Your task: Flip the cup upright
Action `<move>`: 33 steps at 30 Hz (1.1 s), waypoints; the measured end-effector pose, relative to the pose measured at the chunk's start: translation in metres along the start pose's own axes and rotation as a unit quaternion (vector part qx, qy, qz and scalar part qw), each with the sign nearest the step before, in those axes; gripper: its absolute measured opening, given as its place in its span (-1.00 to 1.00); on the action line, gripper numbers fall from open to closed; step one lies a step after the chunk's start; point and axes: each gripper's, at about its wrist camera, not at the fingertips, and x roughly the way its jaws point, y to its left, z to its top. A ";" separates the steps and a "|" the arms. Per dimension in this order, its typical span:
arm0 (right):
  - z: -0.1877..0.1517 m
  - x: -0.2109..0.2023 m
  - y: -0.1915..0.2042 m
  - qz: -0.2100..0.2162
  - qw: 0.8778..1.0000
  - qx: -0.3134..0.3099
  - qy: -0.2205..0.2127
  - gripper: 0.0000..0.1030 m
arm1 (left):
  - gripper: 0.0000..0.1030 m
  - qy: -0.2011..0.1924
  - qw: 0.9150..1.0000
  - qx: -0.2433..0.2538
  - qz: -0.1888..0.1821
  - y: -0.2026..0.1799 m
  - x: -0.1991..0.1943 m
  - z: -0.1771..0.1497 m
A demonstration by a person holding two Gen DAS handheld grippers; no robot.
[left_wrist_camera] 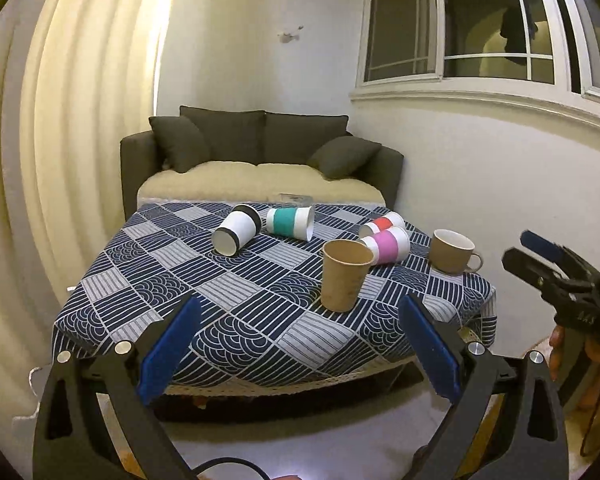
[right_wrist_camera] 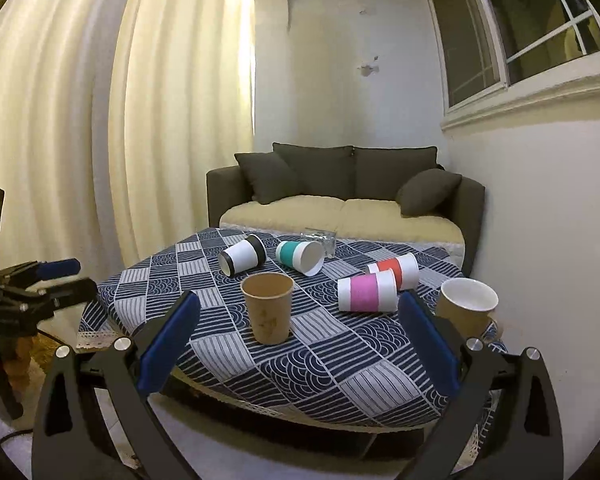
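Note:
Several cups lie on their sides on the patterned table: a black-banded one, a teal-banded one, a red-banded one and a pink-banded one. A brown paper cup and a brown mug stand upright. My left gripper is open and empty before the table's near edge. My right gripper is open and empty, also short of the table, and shows at the right of the left wrist view.
A clear glass lies at the table's far edge. A dark sofa stands behind the table, curtains to the left, a wall with a window to the right. Floor lies below the table's near edge.

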 end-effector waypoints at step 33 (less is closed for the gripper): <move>-0.010 0.034 0.002 0.022 0.999 0.007 0.041 0.90 | 0.87 0.040 0.998 0.043 -0.015 -0.017 0.036 -0.006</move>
